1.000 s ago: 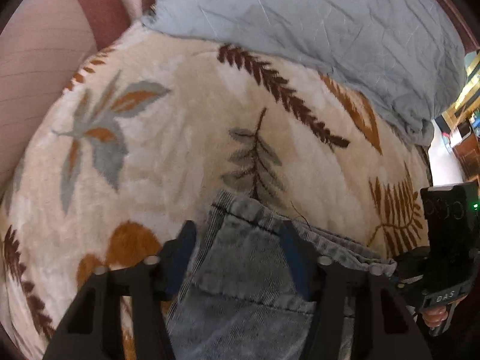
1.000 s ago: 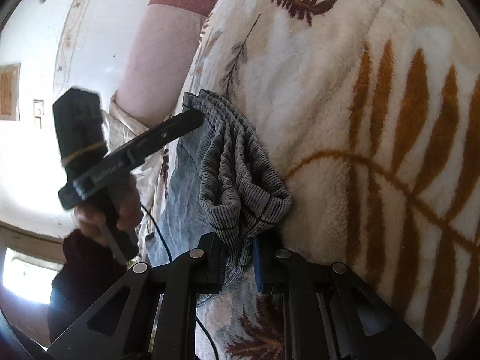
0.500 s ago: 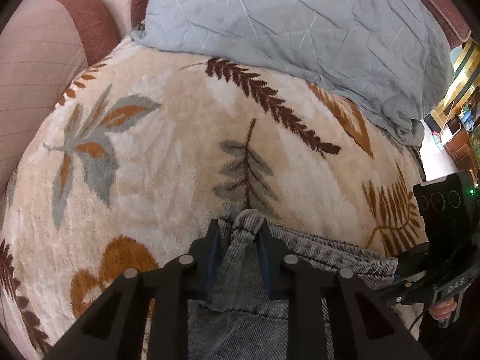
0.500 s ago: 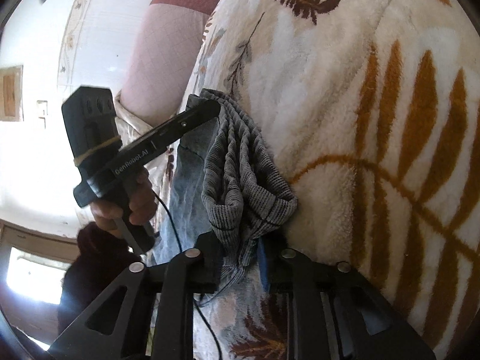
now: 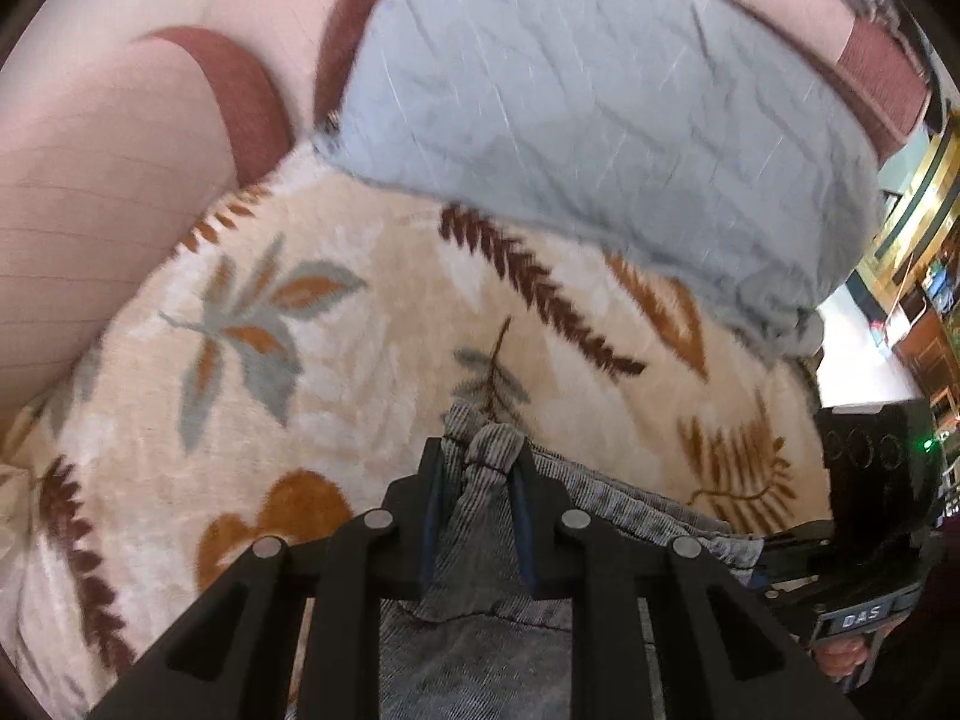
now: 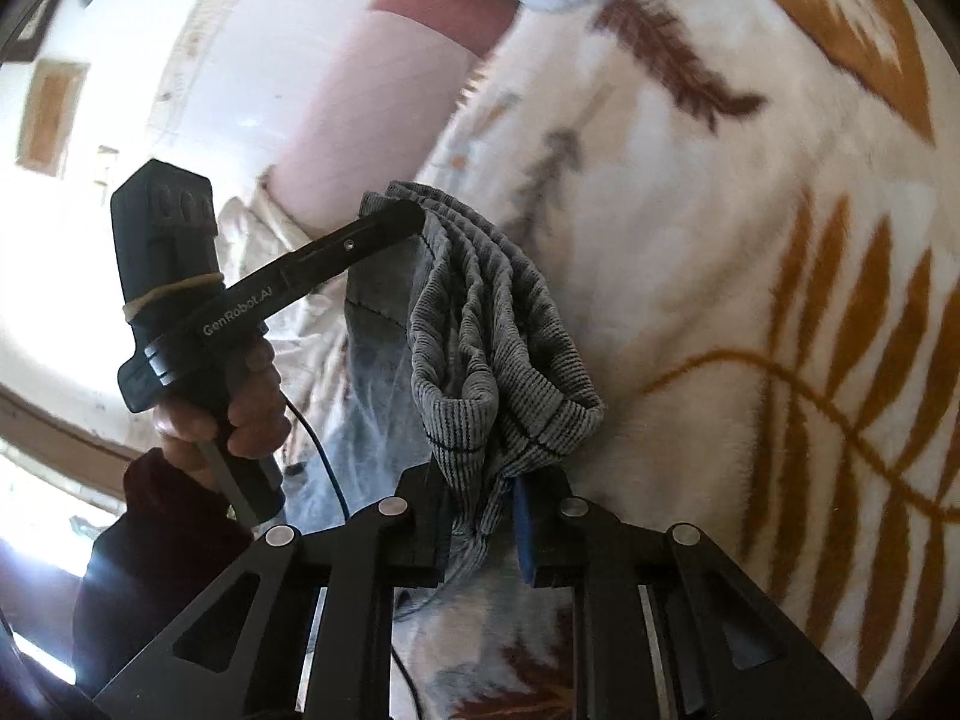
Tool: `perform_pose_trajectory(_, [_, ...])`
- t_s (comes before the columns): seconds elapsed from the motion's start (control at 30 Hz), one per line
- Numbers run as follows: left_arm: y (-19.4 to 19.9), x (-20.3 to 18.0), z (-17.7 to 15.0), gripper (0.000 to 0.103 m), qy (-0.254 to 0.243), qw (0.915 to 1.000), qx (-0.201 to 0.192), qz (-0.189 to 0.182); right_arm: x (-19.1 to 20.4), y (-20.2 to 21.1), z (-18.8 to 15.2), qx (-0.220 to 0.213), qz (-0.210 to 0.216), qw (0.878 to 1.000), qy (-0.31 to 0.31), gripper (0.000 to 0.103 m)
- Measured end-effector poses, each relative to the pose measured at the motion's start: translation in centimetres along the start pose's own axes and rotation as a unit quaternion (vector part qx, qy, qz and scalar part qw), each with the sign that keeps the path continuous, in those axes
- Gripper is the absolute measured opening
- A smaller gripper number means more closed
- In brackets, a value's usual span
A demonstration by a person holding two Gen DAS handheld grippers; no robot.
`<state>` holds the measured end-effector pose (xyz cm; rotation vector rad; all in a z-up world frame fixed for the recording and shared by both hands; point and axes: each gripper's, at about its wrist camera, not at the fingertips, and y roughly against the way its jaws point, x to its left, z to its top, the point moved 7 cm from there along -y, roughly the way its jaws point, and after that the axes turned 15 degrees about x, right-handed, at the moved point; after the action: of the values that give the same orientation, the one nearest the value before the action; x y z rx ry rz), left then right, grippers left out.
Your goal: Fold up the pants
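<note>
Grey-blue denim pants (image 5: 480,600) lie on a leaf-patterned blanket (image 5: 336,360). My left gripper (image 5: 477,468) is shut on one bunched corner of the waistband and lifts it. My right gripper (image 6: 480,516) is shut on the other waistband corner (image 6: 498,384), which hangs in folds between the two grippers. The left gripper also shows in the right wrist view (image 6: 390,222), pinching the far end of the waistband. The right gripper's handle shows at the right edge of the left wrist view (image 5: 864,540).
A grey-blue pillow (image 5: 600,120) lies at the far side of the blanket. A pink and maroon headboard (image 5: 120,150) rises behind and to the left. A room with furniture (image 5: 918,300) opens past the bed's right edge.
My left gripper closed on the waistband corner and has lifted it. The right gripper kept its hold. Both views have tilted upward, showing more pillow and headboard.
</note>
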<state>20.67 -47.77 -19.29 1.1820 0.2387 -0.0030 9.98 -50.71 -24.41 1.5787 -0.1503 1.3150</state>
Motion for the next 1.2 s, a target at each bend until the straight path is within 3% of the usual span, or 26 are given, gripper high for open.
perform_pose_trajectory(0.2, [6.0,0.5,-2.0,0.022,0.012,0.9989,-0.044,0.014,4.4,0.5,-1.1,-0.023,0.014,0.998,0.064,0.015])
perform_pose_trajectory(0.43, [10.8,2.4,-6.3,0.023,0.039,0.9956,-0.080,0.029,10.1,-1.9,-3.8,-0.006,0.032,0.989,0.144,0.015])
perform_pose_trajectory(0.57, [11.7,4.3,-9.7,0.023,0.066,0.9934,-0.090,0.029,12.5,-4.4,-5.5,0.021,0.035,0.984,0.175,0.015])
perform_pose_trajectory(0.83, [10.1,9.4,-17.4,0.027,0.151,0.9844,-0.081,0.039,13.2,-9.9,-8.2,0.100,0.035,0.978,0.179,0.016])
perform_pose_trajectory(0.93, [10.6,12.1,-20.2,0.026,0.209,0.9717,-0.093,0.058,13.9,-12.1,-9.4,0.142,0.040,0.971,0.189,0.022])
perform_pose_trajectory(1.07, [12.4,14.0,-23.5,0.026,0.264,0.9563,-0.111,0.061,15.0,-13.8,-11.9,0.191,0.058,0.960,0.196,0.060])
perform_pose_trajectory(1.2, [14.2,11.9,-25.6,0.027,0.263,0.9546,-0.119,0.074,16.5,-13.1,-12.0,0.209,0.105,0.950,0.208,0.062])
